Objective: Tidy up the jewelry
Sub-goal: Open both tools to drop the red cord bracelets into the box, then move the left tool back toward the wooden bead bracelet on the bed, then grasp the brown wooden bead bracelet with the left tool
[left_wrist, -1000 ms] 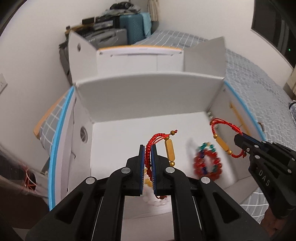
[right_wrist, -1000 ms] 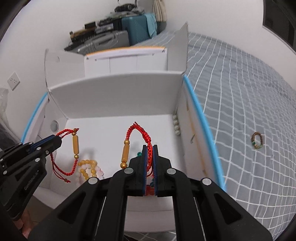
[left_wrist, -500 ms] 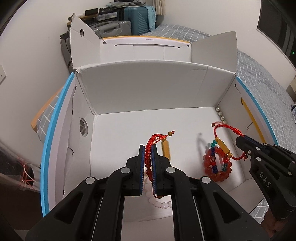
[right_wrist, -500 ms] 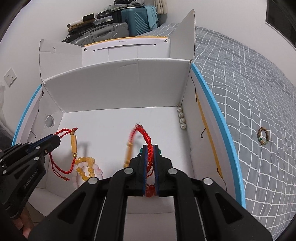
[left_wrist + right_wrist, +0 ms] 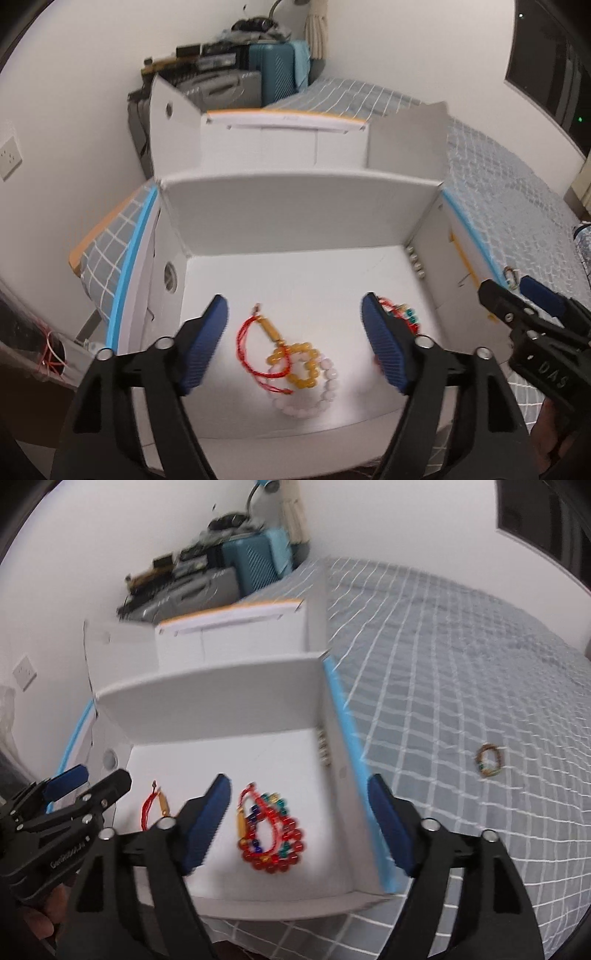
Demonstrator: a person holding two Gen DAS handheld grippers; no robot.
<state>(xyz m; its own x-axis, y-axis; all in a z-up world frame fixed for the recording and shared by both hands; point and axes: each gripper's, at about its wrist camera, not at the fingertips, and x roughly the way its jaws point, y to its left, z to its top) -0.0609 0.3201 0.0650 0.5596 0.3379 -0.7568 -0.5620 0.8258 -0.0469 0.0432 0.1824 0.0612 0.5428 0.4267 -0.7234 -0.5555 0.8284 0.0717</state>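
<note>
An open white cardboard box [image 5: 295, 218] [image 5: 229, 709] with blue-edged sides stands on the bed. My left gripper [image 5: 293, 343] is open above its floor; below it a red cord bracelet [image 5: 255, 343] lies on a yellow bead bracelet [image 5: 299, 363] and a pale pink bead bracelet [image 5: 314, 397]. My right gripper [image 5: 297, 821] is open above a second red cord bracelet [image 5: 271, 818], which lies on a red and coloured bead bracelet [image 5: 275, 843]. Each gripper also shows in the other's view, the right [image 5: 517, 295] and the left [image 5: 88, 781]. A small beaded bracelet [image 5: 489, 760] lies on the bedspread to the right.
Several pearl beads [image 5: 415, 258] sit in the box's far right corner. The grey checked bedspread [image 5: 461, 664] stretches right of the box. The box's flaps and lid [image 5: 288, 144] stand up behind it. Suitcases and clutter [image 5: 258, 74] are against the far wall.
Both grippers have opened and let go of their red cord bracelets, which now lie on the bead bracelets in the box. Both grippers have pulled back and up.
</note>
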